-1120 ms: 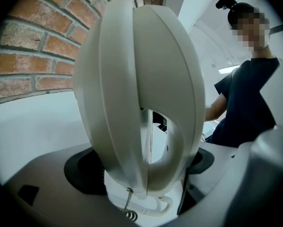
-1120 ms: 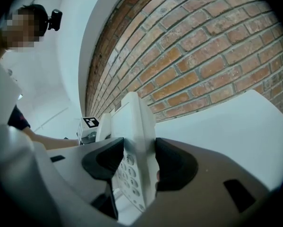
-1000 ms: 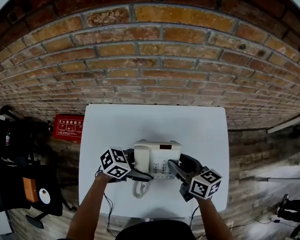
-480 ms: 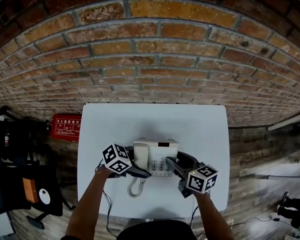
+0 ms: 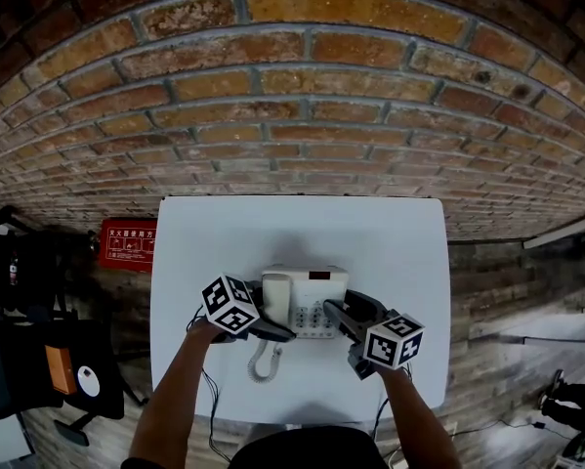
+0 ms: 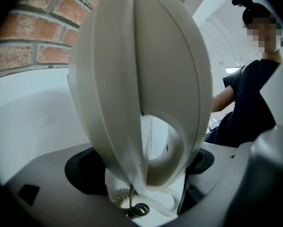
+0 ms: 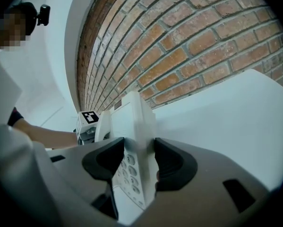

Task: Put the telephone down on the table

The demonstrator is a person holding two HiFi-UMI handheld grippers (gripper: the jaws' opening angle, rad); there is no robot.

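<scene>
White phone (image 5: 305,301) at mid table (image 5: 272,233) in head view, left gripper (image 5: 272,330) and right gripper (image 5: 339,316) flanking it; left gripper view: jaws clamp the handset (image 6: 141,93), cord (image 6: 136,207) below; right gripper view: jaws clamp the base (image 7: 132,126) at its keypad edge.

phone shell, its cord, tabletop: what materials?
telephone: off-white moulded plastic, smooth and slightly glossy; a seam line runs along the handset.
cord: tight coil, likely vinyl-sheathed, same off-white.
table: flat matte white top, probably laminate; its core can't be told.
</scene>
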